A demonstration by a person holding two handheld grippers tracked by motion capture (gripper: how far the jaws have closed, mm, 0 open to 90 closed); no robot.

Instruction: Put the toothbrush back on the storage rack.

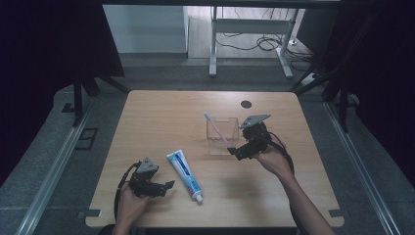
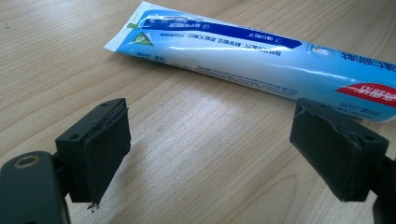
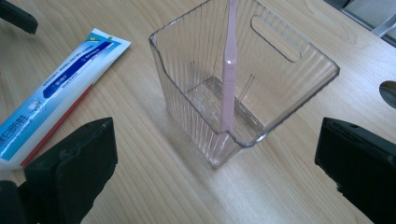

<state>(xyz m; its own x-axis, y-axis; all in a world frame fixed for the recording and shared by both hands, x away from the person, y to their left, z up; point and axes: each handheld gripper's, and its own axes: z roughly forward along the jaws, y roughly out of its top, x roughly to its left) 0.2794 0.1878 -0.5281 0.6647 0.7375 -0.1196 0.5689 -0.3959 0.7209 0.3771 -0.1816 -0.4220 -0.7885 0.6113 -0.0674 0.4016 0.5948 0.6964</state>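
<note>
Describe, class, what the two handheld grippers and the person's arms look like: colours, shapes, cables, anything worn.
The left gripper and the right gripper are both black, each topped by a grey three-cornered plate and trailing a black cable. Seen close in the gripper views, each has two blocky black jaws faced with flat dark pads, slightly frayed at the edges. The forearms are bare; no sleeves or gloves are worn.

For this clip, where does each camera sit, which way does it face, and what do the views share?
High view: above the person's side, facing forward and down on the table; both forearms, left gripper, right gripper.
Left gripper view: on the left gripper, low over the wood, facing the toothpaste tube; jaws wide apart.
Right gripper view: on the right gripper, looking down into the clear container holding a pink toothbrush; jaws apart.
Shared: all three show the tube.
</note>
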